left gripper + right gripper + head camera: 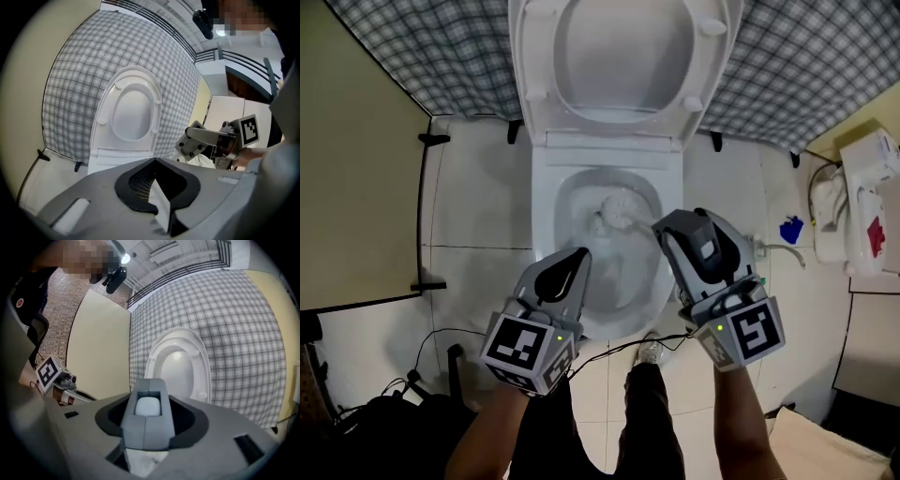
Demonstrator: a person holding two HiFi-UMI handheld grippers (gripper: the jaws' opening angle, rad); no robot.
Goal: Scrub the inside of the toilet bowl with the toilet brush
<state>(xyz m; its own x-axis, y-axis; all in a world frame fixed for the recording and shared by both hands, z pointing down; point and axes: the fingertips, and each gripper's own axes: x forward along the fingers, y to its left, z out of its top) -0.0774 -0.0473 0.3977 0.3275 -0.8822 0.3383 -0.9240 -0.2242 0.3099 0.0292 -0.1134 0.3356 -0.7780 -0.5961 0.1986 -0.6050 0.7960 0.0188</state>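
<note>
The white toilet (546, 244) stands with its lid (623, 56) raised. A white bristle brush head (622, 208) lies inside the bowl, near the back. My right gripper (661, 230) hovers over the bowl's right side, just right of the brush head, its jaws closed on a grey block-shaped handle (149, 425). How that handle joins the brush head is hidden. My left gripper (572, 258) hangs over the bowl's front left; its tips (154, 161) meet with nothing between them. The left gripper view shows the lid (133, 112) and the right gripper (190, 143).
A checked cloth (441, 47) covers the wall behind the toilet. A beige panel (356, 169) closes off the left. At the right stand a white unit (862, 202) and a small blue item (791, 229). Cables (422, 366) trail over the tiles; the person's leg (647, 422) stands before the bowl.
</note>
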